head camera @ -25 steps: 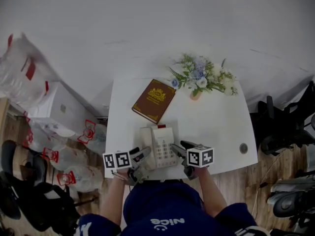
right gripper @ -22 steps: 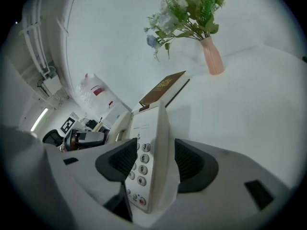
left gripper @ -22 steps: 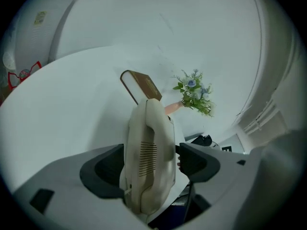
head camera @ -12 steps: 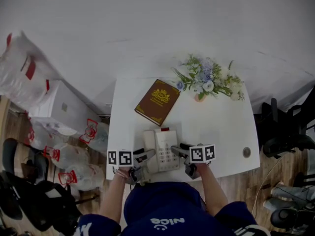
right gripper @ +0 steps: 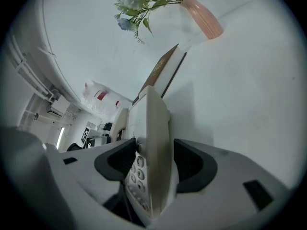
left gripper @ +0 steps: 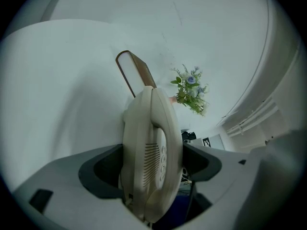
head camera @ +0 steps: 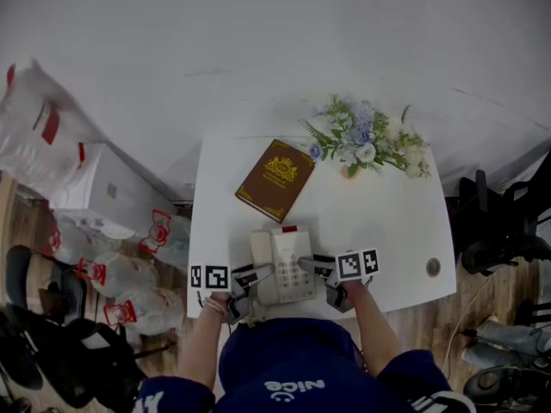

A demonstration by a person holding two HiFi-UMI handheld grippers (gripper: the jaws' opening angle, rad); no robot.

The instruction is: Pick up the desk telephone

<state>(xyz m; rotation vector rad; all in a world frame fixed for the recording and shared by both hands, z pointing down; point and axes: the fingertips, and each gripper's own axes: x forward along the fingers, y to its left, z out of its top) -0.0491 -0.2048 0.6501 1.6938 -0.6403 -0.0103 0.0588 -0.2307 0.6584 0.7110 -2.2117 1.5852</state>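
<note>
The cream desk telephone (head camera: 281, 261) lies on the white table (head camera: 379, 222) at its near edge, handset on the left. My left gripper (head camera: 258, 275) is at the handset side. Its jaws are opening, and they straddle the telephone (left gripper: 151, 138) with a thin gap at the pads. My right gripper (head camera: 312, 265) is at the keypad side. The telephone's edge (right gripper: 153, 128) stands between its wide-open jaws, and a narrow gap shows at one pad. In their own views, the left gripper (left gripper: 151, 164) and the right gripper (right gripper: 153, 162) each frame the telephone.
A brown book (head camera: 275, 179) lies just behind the telephone. A bunch of flowers (head camera: 366, 140) in a pink vase (right gripper: 204, 18) stands at the back right. A small round disc (head camera: 433, 267) sits near the table's right edge. Bags and boxes (head camera: 103, 196) crowd the floor on the left.
Both grippers have edged in along the telephone's sides and rolled a little. The right one has sunk slightly. The telephone stays on the table.
</note>
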